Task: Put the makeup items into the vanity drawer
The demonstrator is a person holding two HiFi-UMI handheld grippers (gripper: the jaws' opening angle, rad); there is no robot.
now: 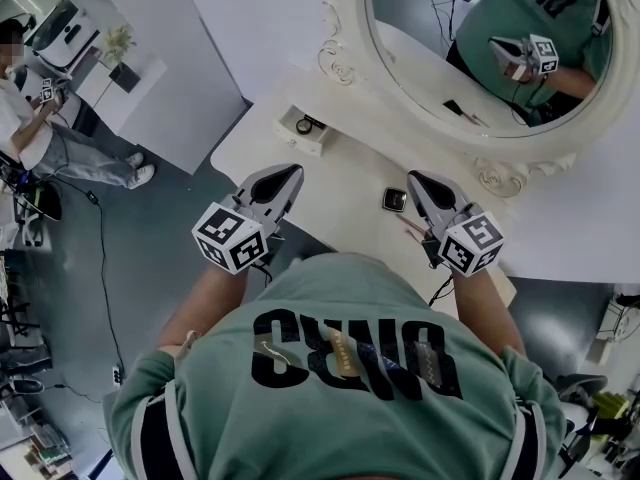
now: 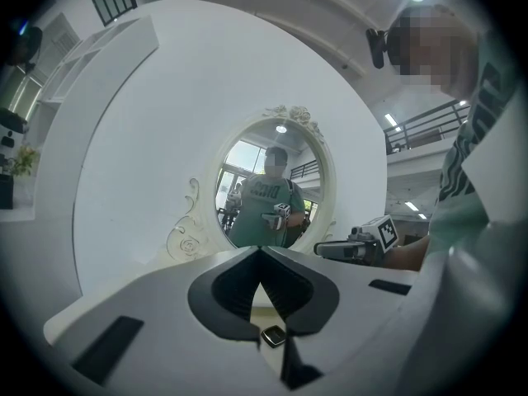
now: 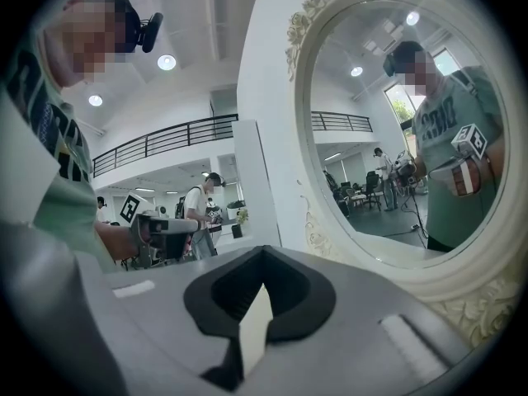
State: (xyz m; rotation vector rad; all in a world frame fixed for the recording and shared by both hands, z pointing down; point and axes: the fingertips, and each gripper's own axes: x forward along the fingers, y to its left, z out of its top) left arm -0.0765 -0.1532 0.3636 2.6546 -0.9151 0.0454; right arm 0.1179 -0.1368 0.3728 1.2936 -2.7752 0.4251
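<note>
The white vanity table [image 1: 350,183] has a small drawer [image 1: 300,128] standing open at its left, with a dark ring-shaped item inside. A small black compact [image 1: 394,200] lies on the tabletop, and a thin pinkish stick [image 1: 411,226] lies just below it. My left gripper [image 1: 289,174] hovers over the table's front left edge, shut and empty. My right gripper [image 1: 416,179] is shut with nothing in it, right beside the compact. In the left gripper view the compact [image 2: 273,336] shows below the closed jaws. In the right gripper view only tabletop shows under my right gripper [image 3: 262,252].
A large oval mirror [image 1: 500,58] in an ornate white frame stands at the back of the vanity. A white wall panel [image 1: 160,58] and grey floor [image 1: 150,258] lie to the left. Another person [image 1: 40,118] sits far left beside a white shelf [image 1: 110,78].
</note>
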